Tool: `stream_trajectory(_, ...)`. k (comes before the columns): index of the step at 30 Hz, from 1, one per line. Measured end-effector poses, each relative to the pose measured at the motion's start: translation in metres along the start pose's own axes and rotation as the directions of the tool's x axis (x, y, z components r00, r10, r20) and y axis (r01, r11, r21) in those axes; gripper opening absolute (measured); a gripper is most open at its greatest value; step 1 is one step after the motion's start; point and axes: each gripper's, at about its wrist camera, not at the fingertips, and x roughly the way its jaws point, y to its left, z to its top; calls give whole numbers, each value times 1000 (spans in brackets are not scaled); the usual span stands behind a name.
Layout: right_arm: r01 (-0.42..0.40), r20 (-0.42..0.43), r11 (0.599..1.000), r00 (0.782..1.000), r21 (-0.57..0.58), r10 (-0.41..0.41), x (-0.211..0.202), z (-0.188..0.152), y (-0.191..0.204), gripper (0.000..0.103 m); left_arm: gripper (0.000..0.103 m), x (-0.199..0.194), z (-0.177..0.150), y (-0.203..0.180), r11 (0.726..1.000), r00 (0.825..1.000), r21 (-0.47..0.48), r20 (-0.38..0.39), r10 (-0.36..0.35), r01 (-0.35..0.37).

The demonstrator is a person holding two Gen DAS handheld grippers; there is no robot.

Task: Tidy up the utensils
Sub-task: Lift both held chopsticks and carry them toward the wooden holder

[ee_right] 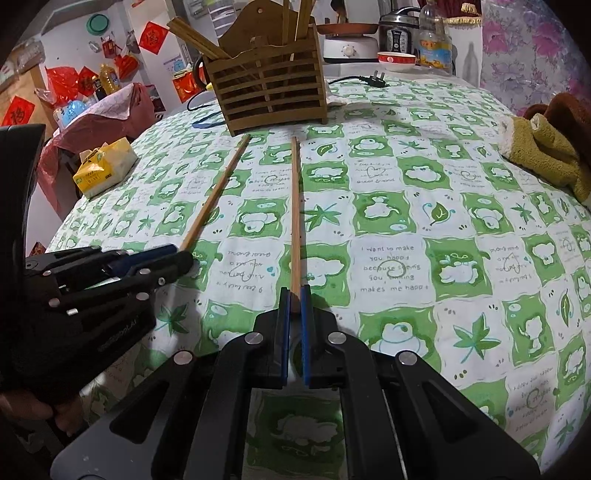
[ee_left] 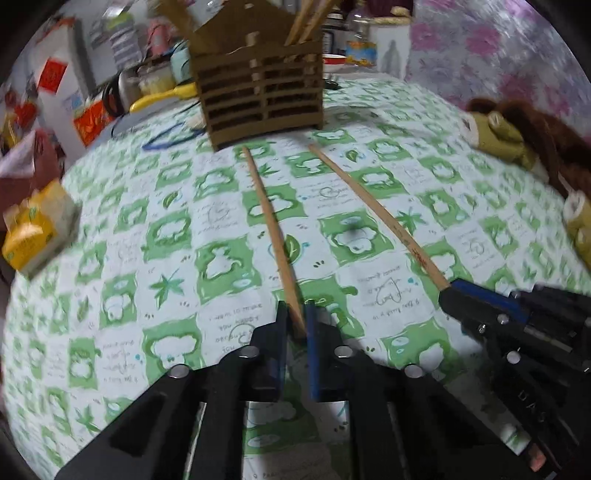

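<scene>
- Left gripper (ee_left: 295, 325): clenched on the near end of the left chopstick (ee_left: 271, 225). The stick runs toward 12 o'clock, its far tip just short of the holder (ee_left: 260, 99). Whether it rests on the cloth (ee_left: 129, 258) or is slightly raised cannot be told.
- Right gripper (ee_right: 294, 306): clenched on the near end of the right chopstick (ee_right: 294, 210). This stick also points at 12 o'clock, tip near the holder's base.
- Step in hand, as judged: carry each stick to the holder and drop it in.
- Procedure: lift the near end, swing the tip up, and clear the front wall before lowering. Each grip sits at the very end, so the stick may pivot; move slowly.
- Keep the sticks apart. Enter the holder one at a time, avoiding the chopsticks already standing inside.
- Left view only: the right gripper at 3 o'clock, and a brown plush toy (ee_left: 524, 136) at 2 o'clock. The holder is blurred.
- Right view only: the left gripper at 9 o'clock, a sharp holder with slanted chopsticks at its left, a plug (ee_right: 375, 78), a cooker (ee_right: 400, 33) and a bowl (ee_right: 396, 59) behind.
- Both views: a tissue pack (ee_right: 105, 166) at 9 to 10 o'clock.
</scene>
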Motion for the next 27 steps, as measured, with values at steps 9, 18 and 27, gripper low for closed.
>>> stream_trajectory(9, -6, 45, 1000, 999, 13, 6, -19, 11, -1, 6, 6, -33, 5, 41, 994, 998, -83, 25, -65, 67)
stream_trajectory(18, -18, 136, 1000, 991, -1, 18, -51, 31, 5, 7, 6, -72, 13, 56, 995, 992, -80, 109, -57, 66)
stream_trajectory(27, -15, 219, 1000, 976, -19, 19, -78, 53, 7, 6, 6, -105, 29, 63, 994, 984, -69, 165, -74, 86)
